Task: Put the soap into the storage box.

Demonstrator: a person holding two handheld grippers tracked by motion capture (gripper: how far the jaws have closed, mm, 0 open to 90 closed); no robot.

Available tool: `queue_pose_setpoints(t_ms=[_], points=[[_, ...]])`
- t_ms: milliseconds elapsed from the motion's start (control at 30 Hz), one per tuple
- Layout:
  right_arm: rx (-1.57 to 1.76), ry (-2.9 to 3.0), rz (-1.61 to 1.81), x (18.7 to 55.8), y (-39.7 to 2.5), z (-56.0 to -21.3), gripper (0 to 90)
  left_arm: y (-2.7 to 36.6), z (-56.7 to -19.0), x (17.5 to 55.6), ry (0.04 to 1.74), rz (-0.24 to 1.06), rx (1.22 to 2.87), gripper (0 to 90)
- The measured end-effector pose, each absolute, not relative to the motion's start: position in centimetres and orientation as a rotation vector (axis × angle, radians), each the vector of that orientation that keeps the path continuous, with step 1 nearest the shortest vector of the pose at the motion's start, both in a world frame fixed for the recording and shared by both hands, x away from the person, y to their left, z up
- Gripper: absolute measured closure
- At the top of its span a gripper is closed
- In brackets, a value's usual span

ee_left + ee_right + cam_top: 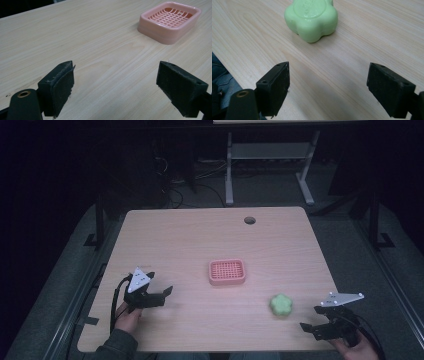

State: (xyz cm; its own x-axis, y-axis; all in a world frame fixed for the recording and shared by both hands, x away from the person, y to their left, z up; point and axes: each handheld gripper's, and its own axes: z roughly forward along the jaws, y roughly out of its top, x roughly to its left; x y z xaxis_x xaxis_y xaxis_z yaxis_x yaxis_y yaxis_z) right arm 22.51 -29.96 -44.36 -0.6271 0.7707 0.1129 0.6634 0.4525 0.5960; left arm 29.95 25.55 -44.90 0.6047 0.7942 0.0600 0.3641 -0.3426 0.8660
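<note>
Green flower-shaped soap (281, 304) on table (200, 235), near right edge, just ahead-left of right claw (314, 320). Right claw wide, empty, nearer hand. Left claw (162, 295) wide, empty. Pink soap dish (227, 272) mid-table, between claws.

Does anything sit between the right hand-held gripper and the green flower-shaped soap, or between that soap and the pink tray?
Nothing visible does. Bare table lies between the open right hand-held gripper and the green soap, and between the soap and the pink tray.

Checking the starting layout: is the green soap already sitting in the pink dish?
No, the green soap lies on the bare table, apart from the pink dish, whose grid is bare.
</note>
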Motion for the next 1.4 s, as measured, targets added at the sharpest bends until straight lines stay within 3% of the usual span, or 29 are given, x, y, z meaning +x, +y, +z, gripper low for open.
queue_pose_setpoints(t_ms=[1400], points=[[1.140,2.665,0.757,25.7,-24.9,-41.8,15.1,25.6,-44.9,29.6,0.908,0.607,1.941,14.3]])
